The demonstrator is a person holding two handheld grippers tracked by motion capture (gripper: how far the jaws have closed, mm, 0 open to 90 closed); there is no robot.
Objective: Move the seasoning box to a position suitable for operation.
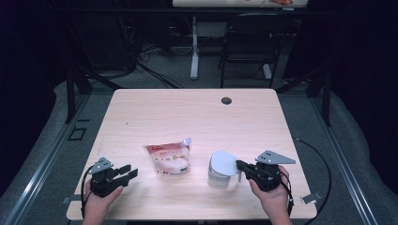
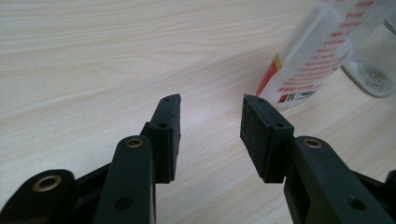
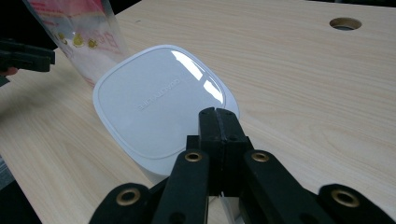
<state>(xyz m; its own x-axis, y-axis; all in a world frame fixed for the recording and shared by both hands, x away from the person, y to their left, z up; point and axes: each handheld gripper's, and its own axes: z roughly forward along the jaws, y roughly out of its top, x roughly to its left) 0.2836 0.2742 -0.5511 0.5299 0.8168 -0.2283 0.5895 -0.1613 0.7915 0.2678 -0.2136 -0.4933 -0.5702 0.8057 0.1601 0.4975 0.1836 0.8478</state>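
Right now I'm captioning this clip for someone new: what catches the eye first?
A pink-printed pouch stands near the middle of the wooden table. Right of it sits a container with a white lid. The right gripper is shut at the lid's edge; the left gripper waits open.

Pouch (image 1: 168, 158) stands on table (image 1: 187, 112), left of centre, near front edge. Lidded container (image 1: 221, 169) on table just right of pouch, apart from it. Lid (image 3: 161, 102) sits on container. Left gripper (image 1: 127, 172) low over table near front-left corner, left of pouch, jaws apart with bare tabletop between. Right gripper (image 1: 240, 165) right of container, jaws together at lid's right edge. Cable hole (image 1: 226, 101) in table behind container, near far edge. Chair (image 1: 248, 42) on floor beyond table.
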